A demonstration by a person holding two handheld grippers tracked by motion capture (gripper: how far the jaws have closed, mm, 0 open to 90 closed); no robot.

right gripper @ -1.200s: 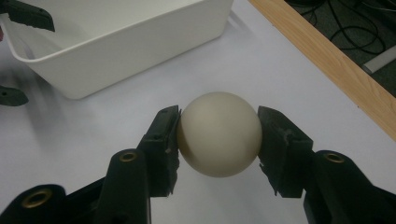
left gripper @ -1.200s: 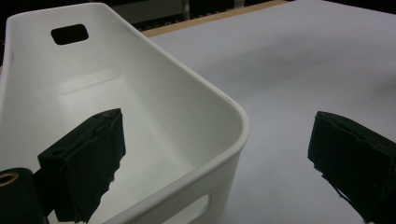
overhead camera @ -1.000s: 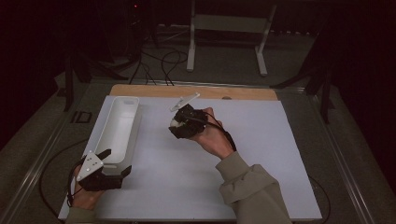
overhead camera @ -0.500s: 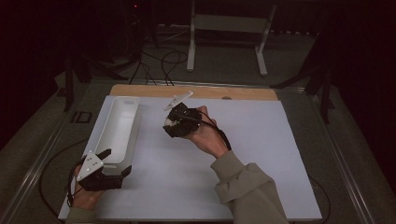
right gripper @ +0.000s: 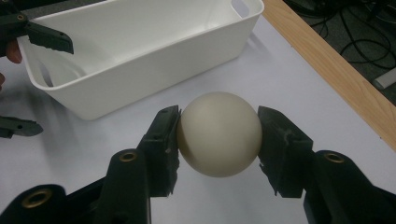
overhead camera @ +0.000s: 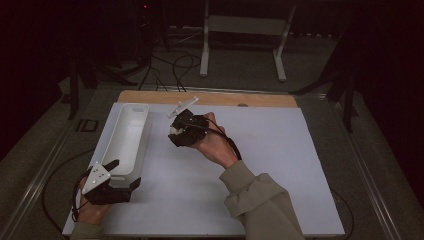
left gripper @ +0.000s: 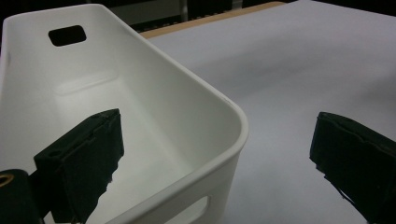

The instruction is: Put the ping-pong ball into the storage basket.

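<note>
Ball [right gripper: 219, 134]: cream, clenched between both pads of right gripper [overhead camera: 176, 131], now carried nearer the bin [overhead camera: 125, 142] than a second ago, above the table's far-left area. Left gripper [left gripper: 224, 158]: released, jaws astride bin's near corner. Likely step: drop into bin.

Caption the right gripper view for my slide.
Right tongs clamp a cream ball above the white table, near a white bin.
</note>
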